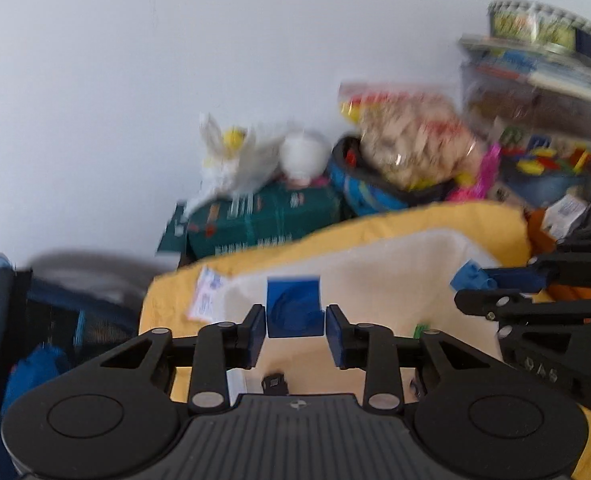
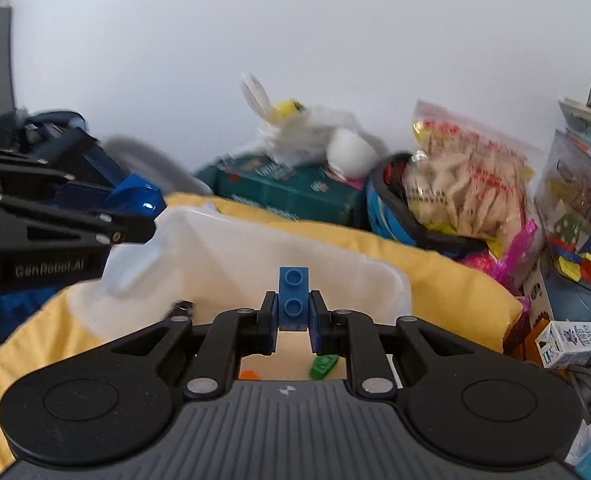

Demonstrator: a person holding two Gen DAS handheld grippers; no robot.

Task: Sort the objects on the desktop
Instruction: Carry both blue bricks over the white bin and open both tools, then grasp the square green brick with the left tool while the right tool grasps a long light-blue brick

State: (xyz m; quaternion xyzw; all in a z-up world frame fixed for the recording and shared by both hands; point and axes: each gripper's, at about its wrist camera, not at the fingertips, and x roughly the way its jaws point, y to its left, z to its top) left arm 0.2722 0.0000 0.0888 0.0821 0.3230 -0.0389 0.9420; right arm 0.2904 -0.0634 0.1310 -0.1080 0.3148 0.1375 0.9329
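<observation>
In the left wrist view a blue square block [image 1: 293, 306] sits between the pads of my left gripper [image 1: 295, 330], with a thin gap on each side, so the jaws stand open. In the right wrist view a blue two-stud brick [image 2: 293, 298] stands upright between the pads of my right gripper [image 2: 293, 330], also with slim gaps. Both grippers hang over a white translucent bin [image 2: 375, 276] on a yellow cloth [image 2: 455, 284]. A green brick [image 2: 323, 366] and an orange piece [image 2: 249, 374] lie in the bin. My left gripper [image 2: 143, 212] shows at the left there.
Behind the bin are a teal carton [image 2: 287, 188], a white plastic bag [image 2: 303, 132], a snack bag [image 2: 463, 184] in a blue basket and clear boxes of toy bricks [image 2: 579, 256]. A small milk carton [image 2: 567, 340] stands at the right. The picture is blurred.
</observation>
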